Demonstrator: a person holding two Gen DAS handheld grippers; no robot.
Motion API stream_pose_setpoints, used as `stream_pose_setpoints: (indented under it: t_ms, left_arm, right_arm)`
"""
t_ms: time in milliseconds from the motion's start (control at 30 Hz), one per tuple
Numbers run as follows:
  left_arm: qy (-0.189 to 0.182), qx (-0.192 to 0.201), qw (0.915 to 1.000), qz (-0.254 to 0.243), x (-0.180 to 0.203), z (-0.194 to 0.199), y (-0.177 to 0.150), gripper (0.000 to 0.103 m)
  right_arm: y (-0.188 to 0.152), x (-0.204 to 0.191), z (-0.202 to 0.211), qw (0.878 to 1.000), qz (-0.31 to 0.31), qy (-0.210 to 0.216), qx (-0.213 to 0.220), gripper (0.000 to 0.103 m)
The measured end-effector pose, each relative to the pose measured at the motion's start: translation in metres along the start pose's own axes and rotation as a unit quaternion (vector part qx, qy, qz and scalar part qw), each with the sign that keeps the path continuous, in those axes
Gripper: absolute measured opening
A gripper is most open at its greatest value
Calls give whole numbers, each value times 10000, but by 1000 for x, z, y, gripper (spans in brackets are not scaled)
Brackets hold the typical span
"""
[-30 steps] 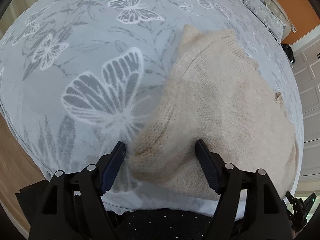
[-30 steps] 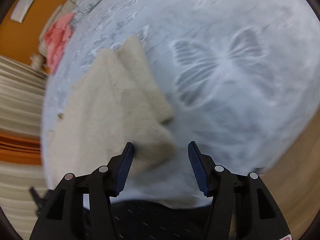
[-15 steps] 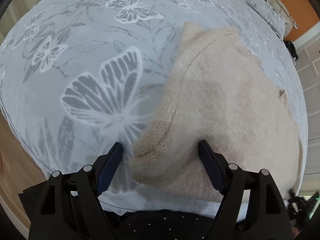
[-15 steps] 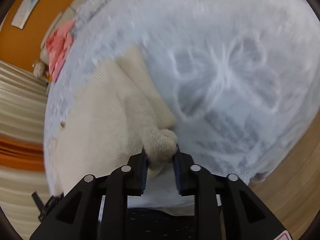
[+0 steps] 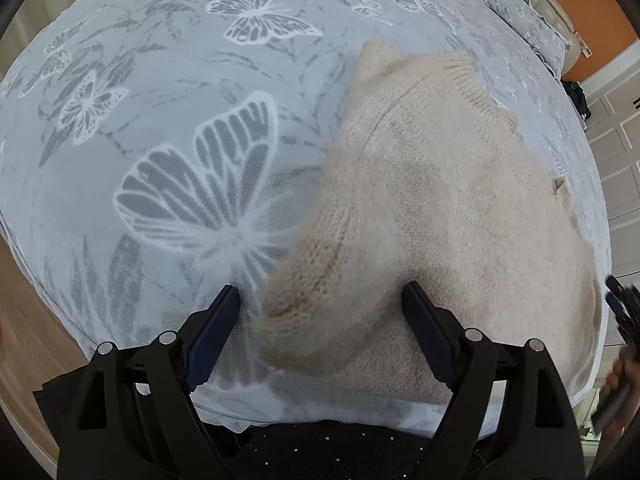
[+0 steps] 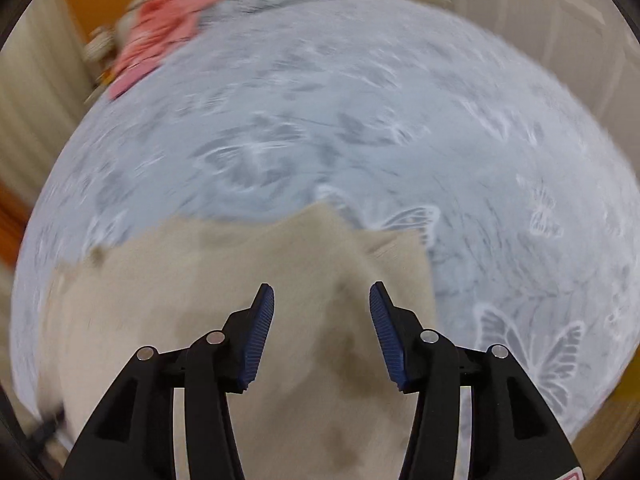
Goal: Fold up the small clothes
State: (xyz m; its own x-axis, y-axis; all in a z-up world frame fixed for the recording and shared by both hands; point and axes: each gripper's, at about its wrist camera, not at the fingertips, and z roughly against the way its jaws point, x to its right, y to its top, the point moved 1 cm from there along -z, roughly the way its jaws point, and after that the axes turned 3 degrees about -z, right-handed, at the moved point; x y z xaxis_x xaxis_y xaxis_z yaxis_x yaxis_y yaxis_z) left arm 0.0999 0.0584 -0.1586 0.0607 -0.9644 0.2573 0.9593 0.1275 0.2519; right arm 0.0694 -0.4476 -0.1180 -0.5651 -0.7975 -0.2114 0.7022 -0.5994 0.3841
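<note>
Beige knit sweater [image 5: 440, 208] lies flat on a bed covered with a grey butterfly-print blanket [image 5: 160, 140], near the bed's close edge. Left tool [image 5: 320, 320] points steeply down with its jaws widening, a sleeve cuff [image 5: 304, 312] lying loose between them, no pad pressing on it. Right tool [image 6: 322, 332] hangs above the sweater's [image 6: 200, 300] body in a motion-blurred view, its jaws opening too, nothing clamped between them. Pink clothes [image 6: 160, 36] sit well apart at the bed's far end.
</note>
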Motion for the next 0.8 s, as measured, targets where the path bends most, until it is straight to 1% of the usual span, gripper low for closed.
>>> stream_pose_setpoints:
  t_ms: [33,67,100,167,200,233,300,333,367,400,467,500,533,567,600,633,667,700,733,767,800]
  left_arm:
    - [-11,-4,10000,-6,0,0,0,83]
    - [-18,-8,10000,-14,-3,0,-1,84]
    - [-15,-15,10000,-27,-2,-1,0,85]
    - [10,-21,10000,-59,-1,-2,2,86]
    - [29,-21,10000,-77,0,-3,2,86]
    - [46,-19,9999,-93,1,-3,2,87]
    - [43,-21,9999,-98,3,-4,2,88]
    - [41,-32,9999,-104,4,-5,3,90]
    - [50,-39,9999,-118,5,-7,4,90]
    - [71,-49,9999,-145,7,-8,4,91]
    - [82,-46,9998,-150,8,-9,4,92]
    - [64,-42,9999,-136,8,-9,5,92]
    - [18,-22,10000,-92,7,-9,4,92]
    - [-26,0,10000,-50,6,-8,5,91]
    - [-55,34,10000,-14,5,-8,4,91]
    - [-111,68,9999,51,4,-8,5,91]
    - [-159,98,9998,114,2,-7,5,91]
    - [-206,119,9996,175,0,-6,5,90]
    - [-242,135,9994,221,-3,-5,5,89]
    - [-276,149,9992,258,-4,-5,5,89]
    - [-325,165,9989,292,-5,-4,5,89]
  right_arm:
    - [5,5,-11,9996,-103,185,-173,48]
    - [7,5,-23,9979,-151,496,-394,20]
    - [6,4,-27,9966,-139,602,-536,7]
    - [16,-2,-16,9970,-30,732,-248,6]
    - [22,-4,-7,9965,-66,827,-36,6]
    - [27,-4,-7,9963,-105,856,57,6]
    - [32,-3,-24,9983,-12,579,-88,6]
    - [31,-3,-43,9987,129,336,-361,6]
    - [30,-4,-54,9979,201,225,-574,7]
    - [29,-5,-54,9982,219,142,-539,10]
    - [24,-12,-32,9998,184,-42,-117,17]
    - [16,-22,-6,9991,245,-169,311,18]
    - [9,-28,7,9981,315,-67,526,18]
    - [0,-39,22,9967,401,146,691,18]
    - [-10,-52,30,9955,517,451,656,18]
    - [-21,-71,30,9936,714,784,391,18]
    - [-31,-89,26,9904,914,1032,91,18]
    - [-44,-111,19,9845,1188,1276,-215,18]
    - [-55,-130,12,9786,1447,1409,-395,17]
    - [-64,-150,3,9728,1748,1418,-541,17]
    - [-74,-175,-12,9662,2090,1324,-727,17]
